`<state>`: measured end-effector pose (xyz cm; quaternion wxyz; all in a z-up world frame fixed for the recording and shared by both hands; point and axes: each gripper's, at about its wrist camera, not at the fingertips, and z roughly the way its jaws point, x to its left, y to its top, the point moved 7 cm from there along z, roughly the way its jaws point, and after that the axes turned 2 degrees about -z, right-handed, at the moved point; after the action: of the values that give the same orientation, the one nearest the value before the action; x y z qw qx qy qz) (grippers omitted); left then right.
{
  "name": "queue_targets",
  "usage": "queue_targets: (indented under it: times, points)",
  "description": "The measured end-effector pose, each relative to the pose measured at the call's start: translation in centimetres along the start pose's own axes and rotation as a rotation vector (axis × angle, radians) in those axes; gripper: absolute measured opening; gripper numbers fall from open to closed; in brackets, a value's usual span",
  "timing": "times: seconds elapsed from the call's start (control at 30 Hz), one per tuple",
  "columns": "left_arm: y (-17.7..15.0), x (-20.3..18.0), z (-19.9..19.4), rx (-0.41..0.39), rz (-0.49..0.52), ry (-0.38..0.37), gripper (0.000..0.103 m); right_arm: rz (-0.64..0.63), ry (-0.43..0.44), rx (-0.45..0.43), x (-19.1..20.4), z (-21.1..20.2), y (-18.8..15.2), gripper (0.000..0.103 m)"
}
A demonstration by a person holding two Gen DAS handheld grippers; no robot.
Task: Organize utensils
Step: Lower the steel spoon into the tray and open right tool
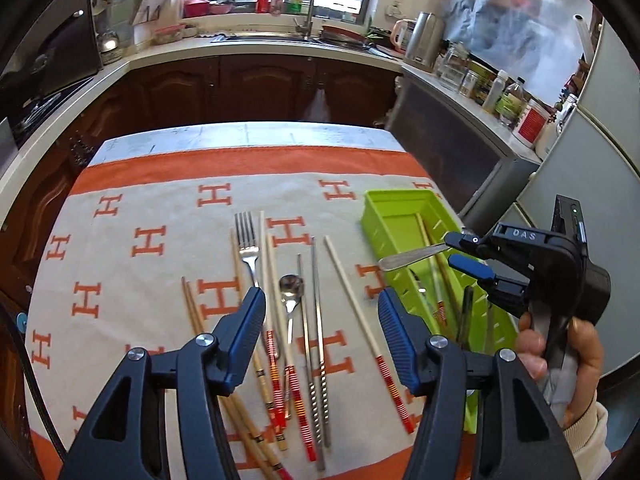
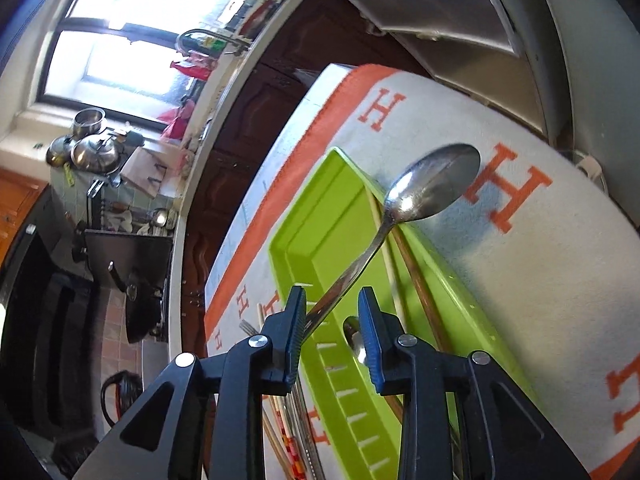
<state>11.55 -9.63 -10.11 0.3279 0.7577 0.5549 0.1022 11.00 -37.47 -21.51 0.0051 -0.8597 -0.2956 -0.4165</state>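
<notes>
The right tool (image 2: 332, 332) is partly open over the green tray (image 2: 320, 216); a spoon (image 2: 432, 184) leans loose against one pad. The left tool (image 1: 322, 332) hangs wide open and empty above utensils on the counter (image 1: 160, 208).

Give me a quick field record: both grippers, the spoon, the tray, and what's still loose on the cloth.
left gripper: open, empty, above the loose utensils
right gripper: jaws parted, spoon handle between them, against one pad only
spoon: over the tray, bowl past its far-side rim; not yet lying in it
green tray: on the cloth, already holds chopsticks and some dark-handled pieces
still loose on cloth: fork, small spoon, metal chopsticks, several wooden chopsticks
cloth: white with orange H pattern
</notes>
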Motion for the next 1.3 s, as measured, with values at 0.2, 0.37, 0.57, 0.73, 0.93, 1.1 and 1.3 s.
queue_targets:
  times: [0.2,0.37,0.57,0.73,0.93,1.1,1.3]
  points:
    - [-0.8,1.7,0.3,0.007,-0.031,0.021,0.057,0.048,-0.018,-0.008,-0.4,5.0,0.9,0.029]
    - [-1.2,2.8,0.3,0.002,-0.06,0.026,0.057,0.053,-0.044,-0.034,-0.2,8.1,1.2,0.029]
    - [-1.6,3.4,0.3,0.007,-0.068,0.027,0.057,-0.004,-0.073,-0.097,1.2,10.0,1.9,0.012]
    - [-2.0,3.5,0.2,0.01,-0.064,0.028,0.057,-0.101,-0.075,-0.114,3.9,10.1,2.1,0.007]
    - [-2.4,3.8,-0.2,0.009,-0.074,0.023,0.057,-0.254,-0.076,-0.141,8.4,8.2,2.3,0.002]
    - [-2.9,4.2,-0.7,0.01,-0.082,0.021,0.057,-0.345,-0.081,-0.112,11.0,5.0,1.7,0.002]
    - [-3.8,4.4,-1.4,0.013,-0.087,0.02,0.057,-0.444,-0.1,-0.096,13.5,-0.9,1.2,0.002]
